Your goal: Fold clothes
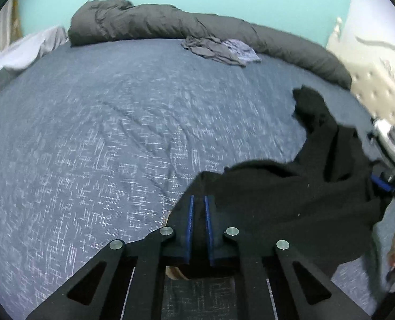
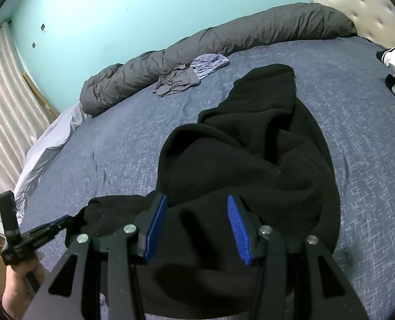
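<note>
I am at the pick-up stage of the fold: the black garment (image 2: 250, 154) lies crumpled on the blue bed cover (image 1: 104, 138), bunched toward the near right part of the bed, with one lobe running away toward the far side and a flap trailing to the near left. My left tool (image 1: 198, 200) has its blue pads drawn almost together on the near left corner of that flap, and in the left wrist view the dark cloth sits right at the tips, so I read it as pinched, though black on black makes the actual bite hard to confirm. My right tool (image 2: 197, 200) hangs over the near edge of the heap with its jaws about half apart; cloth lies beneath and between the pads, but they do not press on it, so it has hold of nothing. No part of the garment is spread flat yet. Next, I judge, the right tool must close on an edge that matches the left's corner, and then both should lift and draw apart to shake the piece open before any crease is laid. The risk is taking several layers at once from the bunched heap. A grey garment (image 2: 177, 82) and a pale blue one (image 2: 210, 65) wait at the far side, beside the rolled grey duvet (image 2: 224, 42).
</note>
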`<state>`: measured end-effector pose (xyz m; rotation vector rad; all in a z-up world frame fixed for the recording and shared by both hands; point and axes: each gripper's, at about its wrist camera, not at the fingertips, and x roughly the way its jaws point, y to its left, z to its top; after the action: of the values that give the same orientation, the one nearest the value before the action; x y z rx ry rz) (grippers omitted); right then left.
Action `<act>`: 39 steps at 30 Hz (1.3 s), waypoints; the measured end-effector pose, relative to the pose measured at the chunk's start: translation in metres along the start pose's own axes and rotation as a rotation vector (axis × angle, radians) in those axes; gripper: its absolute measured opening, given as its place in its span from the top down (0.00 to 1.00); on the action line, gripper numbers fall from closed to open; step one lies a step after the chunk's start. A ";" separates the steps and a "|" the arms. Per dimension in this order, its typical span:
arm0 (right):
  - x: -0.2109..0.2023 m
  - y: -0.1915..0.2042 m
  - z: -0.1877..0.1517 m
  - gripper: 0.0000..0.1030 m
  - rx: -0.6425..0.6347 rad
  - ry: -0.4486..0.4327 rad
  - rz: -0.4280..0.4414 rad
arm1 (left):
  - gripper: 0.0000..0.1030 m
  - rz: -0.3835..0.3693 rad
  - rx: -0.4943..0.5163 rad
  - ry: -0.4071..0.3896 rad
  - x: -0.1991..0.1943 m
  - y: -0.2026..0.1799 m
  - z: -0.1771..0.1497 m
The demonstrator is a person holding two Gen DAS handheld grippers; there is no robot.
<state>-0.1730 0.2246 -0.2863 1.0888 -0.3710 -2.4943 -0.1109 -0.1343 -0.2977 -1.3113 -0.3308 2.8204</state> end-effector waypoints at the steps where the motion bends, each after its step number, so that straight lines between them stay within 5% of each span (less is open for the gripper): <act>1: 0.000 0.000 0.000 0.53 0.001 -0.001 0.000 | 0.93 -0.001 -0.018 -0.003 -0.002 0.006 0.000; 9: 0.001 0.001 -0.001 0.53 -0.001 -0.001 0.005 | 0.95 0.014 -0.106 0.034 0.001 0.035 -0.006; 16: 0.000 0.004 -0.002 0.53 0.000 0.003 0.012 | 0.92 -0.013 -0.083 0.003 -0.016 0.019 0.000; 23: 0.016 0.040 -0.007 0.53 -0.081 0.064 0.127 | 0.90 -0.047 -0.048 0.016 -0.013 0.003 0.002; 24: 0.021 0.050 -0.008 0.52 -0.108 0.082 0.152 | 0.89 -0.054 -0.038 0.006 -0.017 -0.001 0.003; 28: 0.041 0.089 -0.012 0.44 -0.229 0.124 0.208 | 0.59 -0.062 0.021 0.006 -0.017 -0.021 0.002; 35: 0.087 0.109 -0.039 0.41 -0.362 0.245 0.136 | 0.64 0.026 0.085 0.075 0.007 -0.025 -0.011; 38: 0.087 0.106 -0.043 0.57 -0.378 0.247 0.140 | 0.69 0.018 0.056 0.102 0.012 -0.014 -0.014; 39: 0.086 0.107 -0.045 0.73 -0.391 0.247 0.140 | 0.71 0.012 0.050 0.111 0.013 -0.012 -0.015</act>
<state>-0.1664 0.0875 -0.3295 1.1411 0.1062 -2.1547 -0.1084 -0.1183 -0.3147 -1.4563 -0.2490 2.7319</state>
